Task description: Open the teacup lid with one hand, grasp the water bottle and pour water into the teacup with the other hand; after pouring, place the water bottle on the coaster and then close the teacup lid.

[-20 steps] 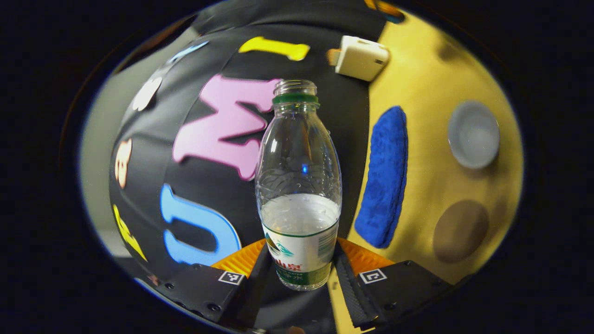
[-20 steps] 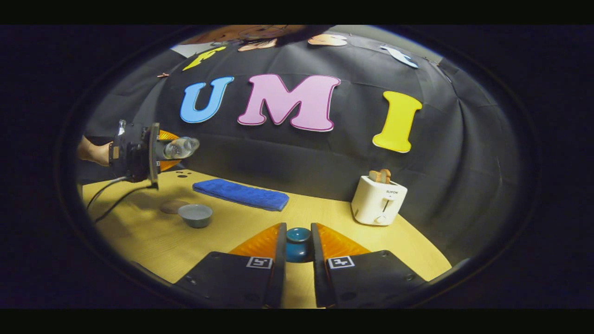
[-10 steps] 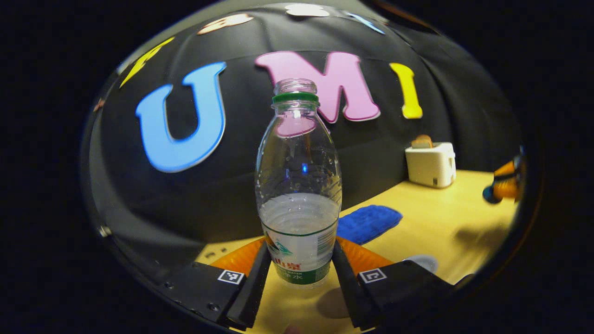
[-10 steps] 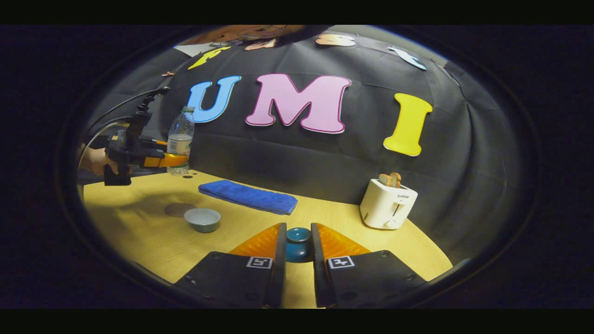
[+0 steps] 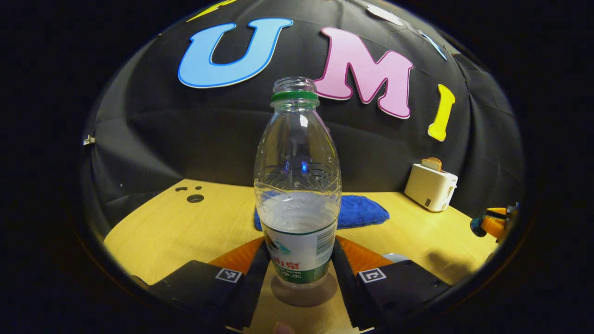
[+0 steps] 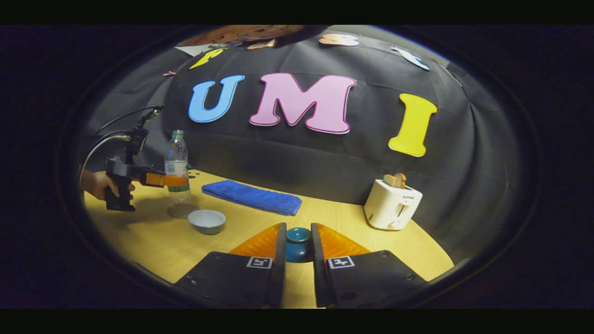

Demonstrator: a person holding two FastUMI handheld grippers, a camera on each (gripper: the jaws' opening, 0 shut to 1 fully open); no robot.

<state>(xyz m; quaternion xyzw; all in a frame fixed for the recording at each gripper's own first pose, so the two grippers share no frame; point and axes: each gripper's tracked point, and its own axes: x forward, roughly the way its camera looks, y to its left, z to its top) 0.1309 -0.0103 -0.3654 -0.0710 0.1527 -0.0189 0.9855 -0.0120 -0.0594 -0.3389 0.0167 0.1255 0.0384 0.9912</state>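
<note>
At the left, the left tool [image 5: 297,271] pinches the water bottle [image 5: 297,185] low on its labelled part, one finger against each side. The bottle stands upright, uncapped and under half full, directly over the brown coaster [image 5: 304,292]; whether its base touches the coaster cannot be told. From the right gripper view, a hand [image 6: 98,183] holds that tool [image 6: 178,180] at the tabletop's [image 6: 334,218] left end, and the uncovered teacup [image 6: 207,221] sits just beside the coaster [image 6: 182,210]. A blue towel [image 6: 252,196] lies behind. Farther right, the right tool [image 6: 297,253] is closed on the dark teal teacup lid [image 6: 297,243], held well apart from the cup. A white toaster [image 6: 392,205] stands at the right.
</note>
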